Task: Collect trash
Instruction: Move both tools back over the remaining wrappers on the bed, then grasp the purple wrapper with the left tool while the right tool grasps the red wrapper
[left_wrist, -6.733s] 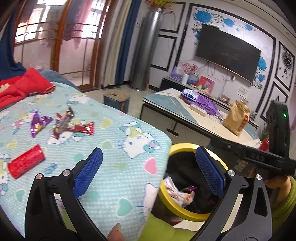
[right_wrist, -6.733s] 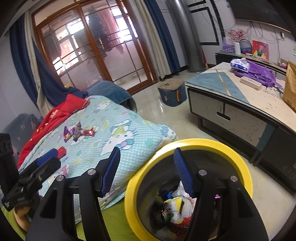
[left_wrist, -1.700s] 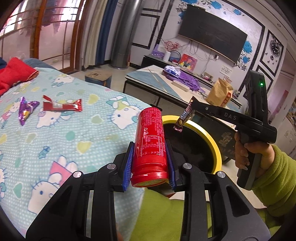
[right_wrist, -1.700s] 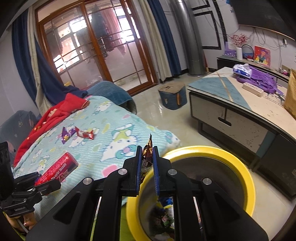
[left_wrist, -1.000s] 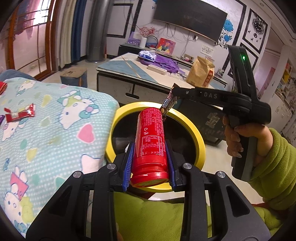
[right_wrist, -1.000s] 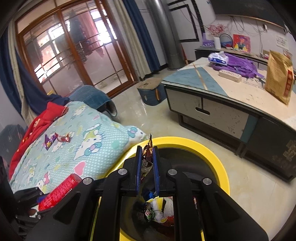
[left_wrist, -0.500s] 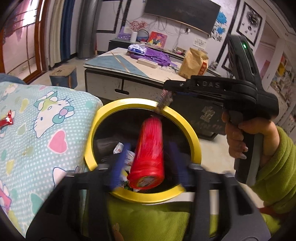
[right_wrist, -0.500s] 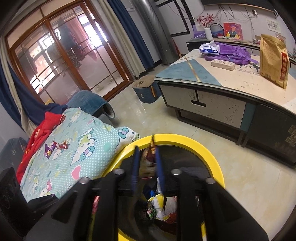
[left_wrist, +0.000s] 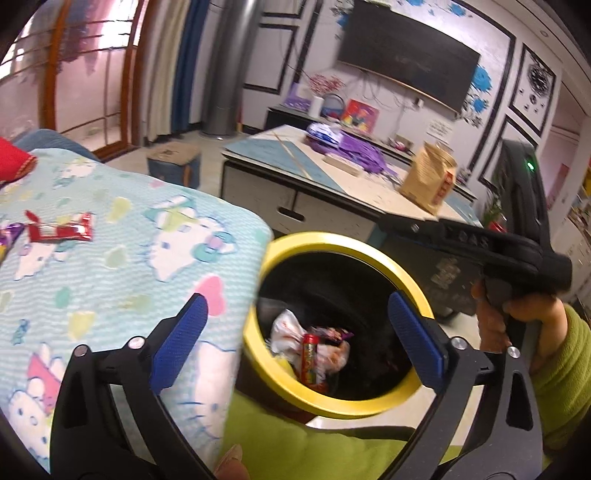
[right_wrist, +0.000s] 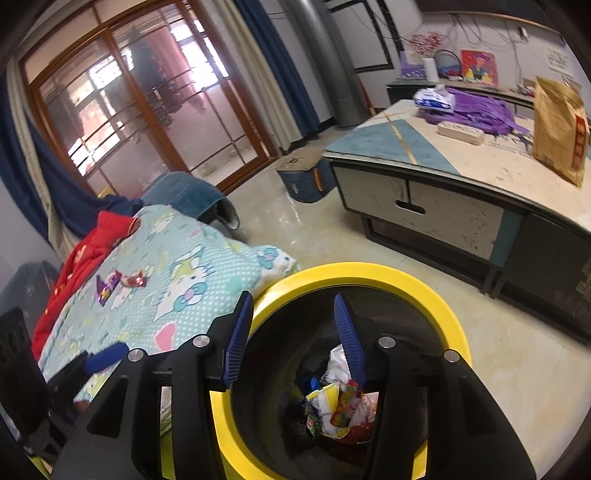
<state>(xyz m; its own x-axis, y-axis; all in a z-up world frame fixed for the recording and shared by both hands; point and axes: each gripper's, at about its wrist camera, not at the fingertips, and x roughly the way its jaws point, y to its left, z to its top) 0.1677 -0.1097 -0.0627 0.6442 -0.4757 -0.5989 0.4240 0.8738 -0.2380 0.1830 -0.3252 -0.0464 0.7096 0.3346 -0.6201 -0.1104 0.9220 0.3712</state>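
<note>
While both tools, left tool (left_wrist: 295, 325) and right tool (right_wrist: 293, 330), are hanging wide apart and empty over the yellow bin (left_wrist: 373, 258), wrappers (left_wrist: 59, 232) are lying far off on the bed (left_wrist: 122, 258); reaching across is risking bumping the bin.

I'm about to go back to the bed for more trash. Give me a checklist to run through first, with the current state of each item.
1. Left claw open and empty: ok.
2. Right claw open and empty: ok.
3. Red can inside the bin: ok.
4. Bed free of trash: not ok; red wrapper and purple wrapper lie there.
5. Room left in the bin: ok; trash sits well below the rim.
6. Trash on the floor behind the bin: cannot tell.
</note>
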